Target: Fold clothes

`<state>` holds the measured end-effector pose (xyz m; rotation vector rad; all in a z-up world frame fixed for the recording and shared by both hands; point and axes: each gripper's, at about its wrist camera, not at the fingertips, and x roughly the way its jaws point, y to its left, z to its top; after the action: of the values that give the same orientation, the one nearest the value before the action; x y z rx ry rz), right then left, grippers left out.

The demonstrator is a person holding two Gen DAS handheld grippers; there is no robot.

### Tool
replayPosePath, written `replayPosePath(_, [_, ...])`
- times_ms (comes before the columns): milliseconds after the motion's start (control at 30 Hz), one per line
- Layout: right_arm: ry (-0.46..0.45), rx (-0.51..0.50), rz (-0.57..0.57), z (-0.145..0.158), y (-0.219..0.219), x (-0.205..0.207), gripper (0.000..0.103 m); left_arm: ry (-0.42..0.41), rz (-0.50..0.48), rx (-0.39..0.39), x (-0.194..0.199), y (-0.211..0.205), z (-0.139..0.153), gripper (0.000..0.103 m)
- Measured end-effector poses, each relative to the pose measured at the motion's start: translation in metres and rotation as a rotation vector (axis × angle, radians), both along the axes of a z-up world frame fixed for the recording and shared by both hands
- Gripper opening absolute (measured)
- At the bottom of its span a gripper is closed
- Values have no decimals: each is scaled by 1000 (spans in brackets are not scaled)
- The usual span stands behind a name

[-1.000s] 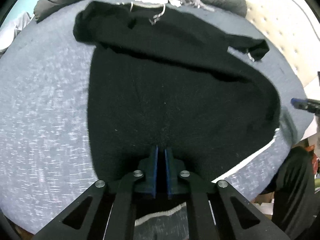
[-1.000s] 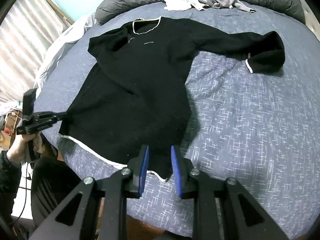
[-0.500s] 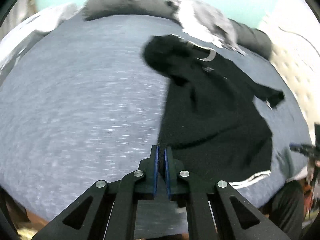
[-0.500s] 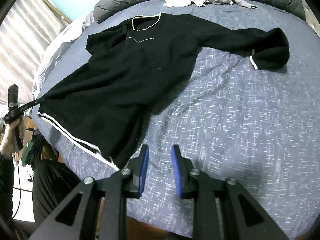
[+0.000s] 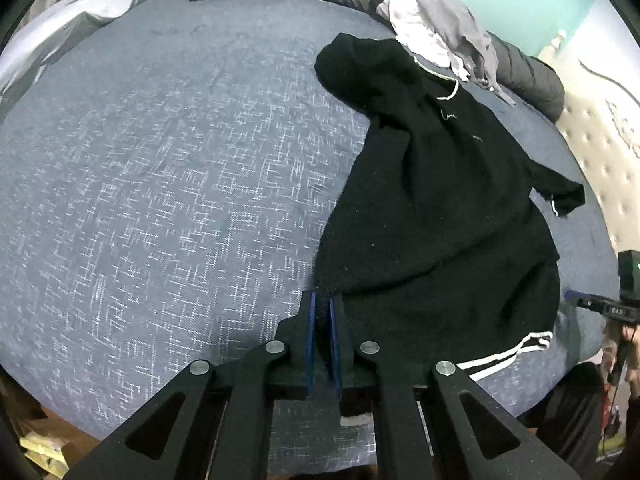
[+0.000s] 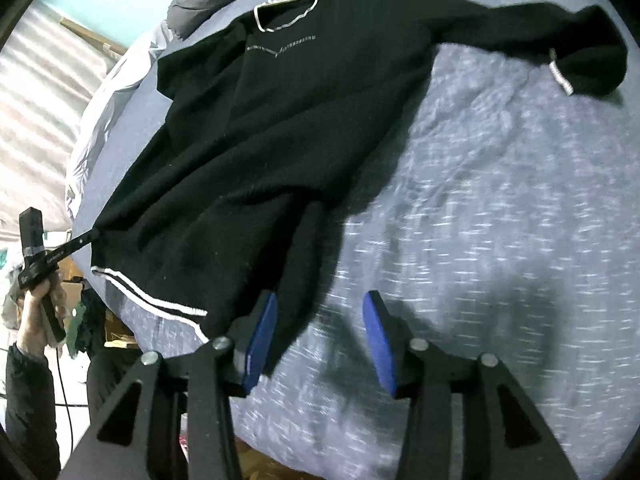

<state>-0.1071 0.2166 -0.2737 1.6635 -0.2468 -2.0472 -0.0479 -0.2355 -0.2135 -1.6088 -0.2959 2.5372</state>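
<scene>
Bedspread (image 6: pixel 500 240) near the right camera blurs.

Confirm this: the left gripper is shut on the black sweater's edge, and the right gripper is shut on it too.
Half right. The left gripper is shut on the black sweater, but the right gripper is open, its jaws wide apart, as the right wrist view shows.

The left wrist camera sits low behind the left gripper (image 5: pixel 322 312) and looks across the blue bed (image 5: pixel 168 168) toward the pillows, with the black sweater (image 5: pixel 440 216) on its right. The right wrist camera sits close above the right gripper (image 6: pixel 320 328), facing the same way. Both views share the sweater and bed
</scene>
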Motion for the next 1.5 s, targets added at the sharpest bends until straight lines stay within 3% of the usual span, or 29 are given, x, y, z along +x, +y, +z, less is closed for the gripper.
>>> replayPosePath(100, [-26, -20, -9, -10, -9, -3, 46, -14, -15, -6, -2, 2, -4, 16])
replayPosePath(200, [-19, -12, 11, -15, -20, -4, 46, -21, -23, 8, -3, 4, -8, 17])
replayPosePath(267, [-1, -16, 23, -14, -25, -3, 33, -28, -29, 0, -3, 6, -12, 16])
replayPosePath(300, [5, -20, 27, -13, -26, -4, 14, -32, -34, -5, -3, 8, -13, 16])
replayPosePath(367, [24, -15, 29, -8, -26, -4, 6, -34, -45, -13, -3, 11, -14, 14])
replayPosePath(400, [37, -15, 29, -3, -23, -4, 6, -32, -50, -15, -3, 13, -13, 6])
replayPosePath(767, [198, 18, 10, 85, 51, -8, 5, -2, -143, -26, 2, 48, 15, 6])
replayPosePath(933, [230, 54, -47, 103, 94, -10, 5, 6, -199, 20, 3, 87, 28, 6])
replayPosePath(1067, [227, 89, -63, 94, 113, -5, 5, -10, -241, 21, 2, 120, 24, 6])
replayPosePath(1200, [187, 124, -70, 66, 125, 0, 5, -59, -272, -2, 4, 140, 5, 6])
replayPosePath(1300, [141, 135, -70, 40, 127, 4, 5, -112, -256, -4, 6, 136, -16, 6])
replayPosePath(1500, [116, 139, -69, 36, 131, 4, 6, -175, -211, 22, 10, 117, -38, 6])
